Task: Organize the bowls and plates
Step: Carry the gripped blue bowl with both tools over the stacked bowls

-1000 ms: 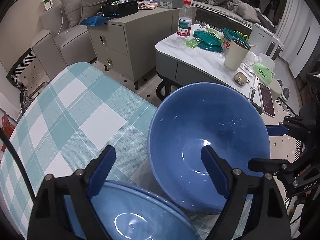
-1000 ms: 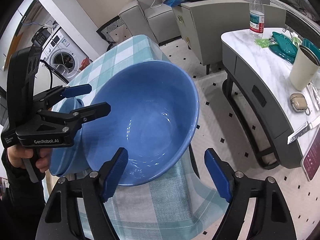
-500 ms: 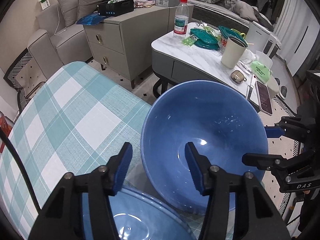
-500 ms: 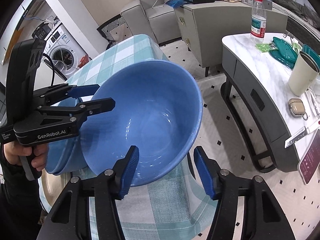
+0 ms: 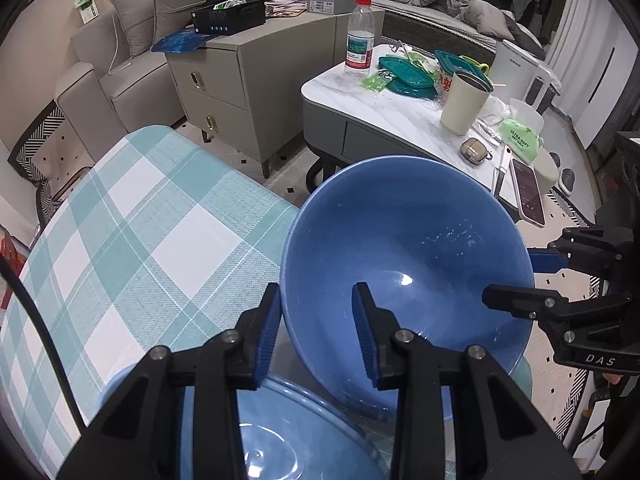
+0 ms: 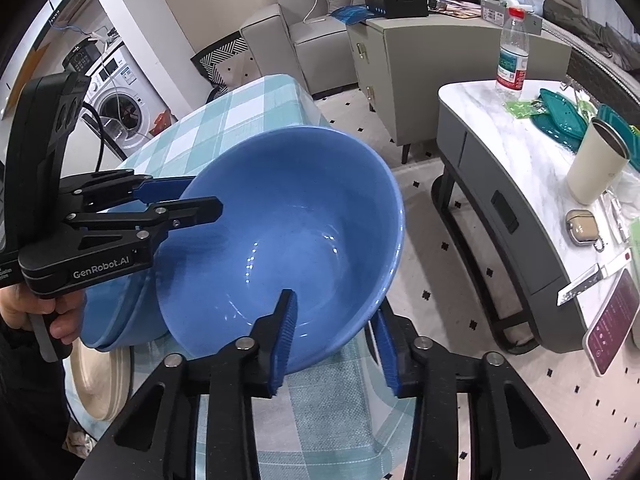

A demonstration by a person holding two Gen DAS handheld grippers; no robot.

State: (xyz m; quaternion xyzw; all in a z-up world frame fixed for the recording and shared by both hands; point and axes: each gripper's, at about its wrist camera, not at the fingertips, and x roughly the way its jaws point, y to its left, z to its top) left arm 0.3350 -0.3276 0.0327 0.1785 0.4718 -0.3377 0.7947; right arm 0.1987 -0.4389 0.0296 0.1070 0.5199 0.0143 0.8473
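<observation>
Blue glazed ware fills the left wrist view: a big bowl [image 5: 404, 280] sits tilted at centre, its rim straddled at nine o'clock by the left gripper [image 5: 318, 336], one finger outside the wall and one inside; the jaws have just been closing, and a gap shows at the inner pad, so I cannot tell that the rim is pinched yet; the right gripper [image 5: 508, 280] straddles the rim at three o'clock, one finger inside and one behind. A second bowl [image 5: 280, 436] lies at six o'clock under the left tongs, on the checked cloth [image 5: 140, 232]. It looks stiff, heavy, slick and breakable; I judge the rim the only hold, at two opposite points.

In the right wrist view the bowl [image 6: 288, 240] leans over the table's edge; the right gripper [image 6: 336, 344] straddles its rim at six o'clock, jaws just drawn in, the inner pad lying on the inside wall and the outer pad behind; the pads seem near the wall, full contact unclear; the left gripper [image 6: 192, 200] sits at nine o'clock, a hand [image 6: 40, 316] on its handle. The second bowl [image 6: 116, 320] rests at eight o'clock, touching the first; a pale plate [image 6: 96, 376] lies beneath. At three o'clock a marble table [image 6: 516, 152] carries a cup [image 6: 596, 164] and bottle [image 6: 512, 52], well apart; only the floor lies under the overhang, so a slip there would likely break it.
</observation>
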